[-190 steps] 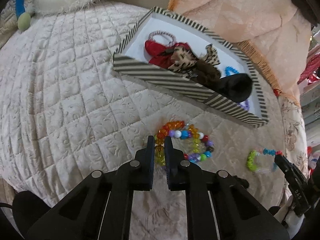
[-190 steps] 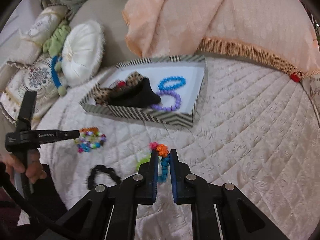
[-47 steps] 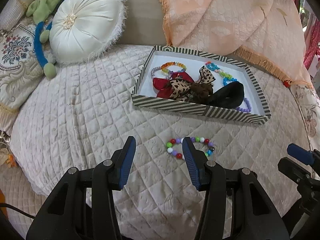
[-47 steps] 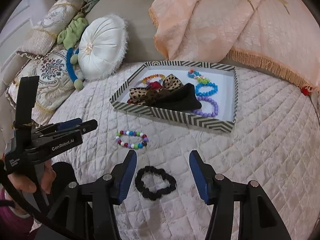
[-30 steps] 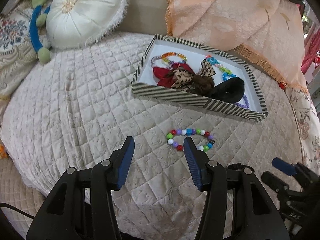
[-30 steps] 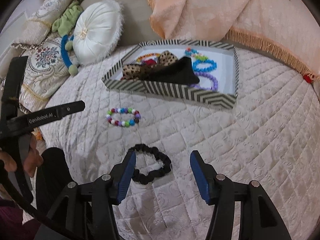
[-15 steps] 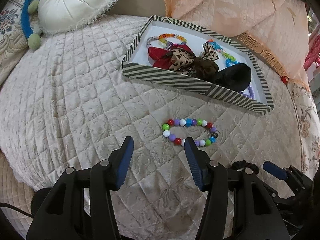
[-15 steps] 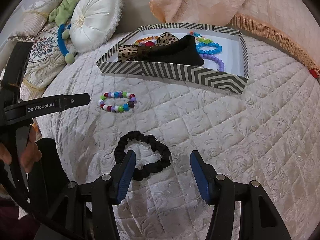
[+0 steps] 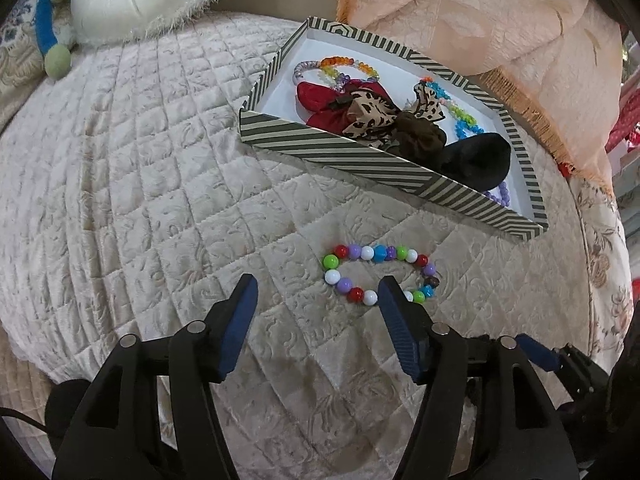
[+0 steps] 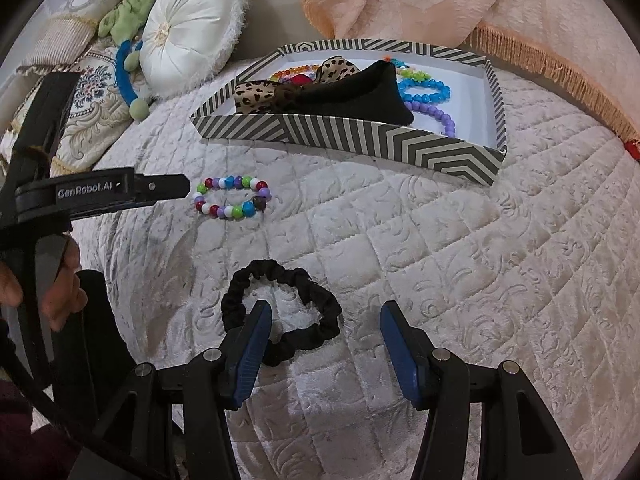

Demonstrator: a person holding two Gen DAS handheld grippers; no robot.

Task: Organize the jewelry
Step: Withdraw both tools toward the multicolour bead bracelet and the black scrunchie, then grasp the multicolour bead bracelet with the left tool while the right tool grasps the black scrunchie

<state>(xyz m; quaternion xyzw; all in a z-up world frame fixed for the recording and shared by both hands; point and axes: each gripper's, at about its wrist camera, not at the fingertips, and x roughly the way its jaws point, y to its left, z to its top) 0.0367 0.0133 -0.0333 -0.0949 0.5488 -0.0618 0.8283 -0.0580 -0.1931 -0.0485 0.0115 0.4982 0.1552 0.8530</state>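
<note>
A multicoloured bead bracelet [image 9: 378, 276] lies on the quilted bed, in front of a striped box [image 9: 360, 154]. My left gripper [image 9: 316, 290] is open and empty just before the bracelet, its right finger at the bracelet's near edge. The bracelet also shows in the right wrist view [image 10: 232, 198], with the left gripper [image 10: 160, 188] beside it. A black scrunchie [image 10: 280, 312] lies on the quilt. My right gripper [image 10: 324, 320] is open over it, its left finger inside the loop. The box [image 10: 360, 136] holds bows, scrunchies and bead bracelets.
A round white cushion [image 10: 192, 24] and patterned pillows [image 10: 80, 80] lie at the far left. A peach fringed blanket [image 10: 500, 8] is heaped behind the box. The bed's edge curves down close below both grippers.
Both grippers have moved lower and closer. The left one has come up to the bead bracelet, the right one onto the black scrunchie. Both stay open.
</note>
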